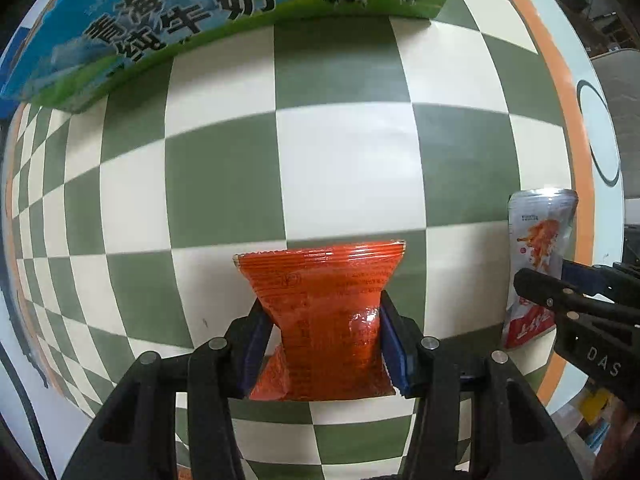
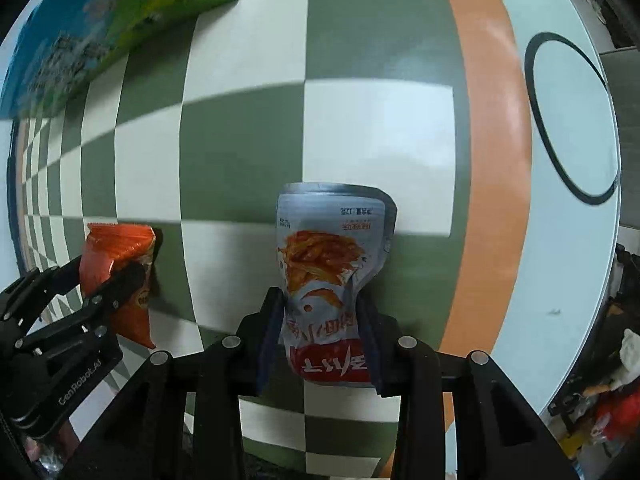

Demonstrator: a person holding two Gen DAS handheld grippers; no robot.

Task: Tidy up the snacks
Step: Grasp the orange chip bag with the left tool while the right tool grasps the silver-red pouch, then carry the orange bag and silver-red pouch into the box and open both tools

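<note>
Over the green-and-white checked tablecloth (image 1: 224, 184) my left gripper (image 1: 322, 344) clamps the crinkled orange foil packet (image 1: 320, 300), my right gripper (image 2: 320, 340) the grey pouch (image 2: 328, 264) — both squeezed between the pads; I should carry them level, gently, toward the blue-green carton (image 1: 160, 28) ahead.

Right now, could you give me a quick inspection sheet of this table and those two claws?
Surface: checkered green-and-white cloth with an orange border.
Job's things: orange snack packet; silver snack pouch; printed milk carton box at the far edge.
Clutter: nothing seen on the cloth.
Claws: left claw pinches the orange packet; right claw pinches the silver pouch.
Cables: nothing seen.
Surroundings: blurred odds and ends beyond the table edge.
</note>
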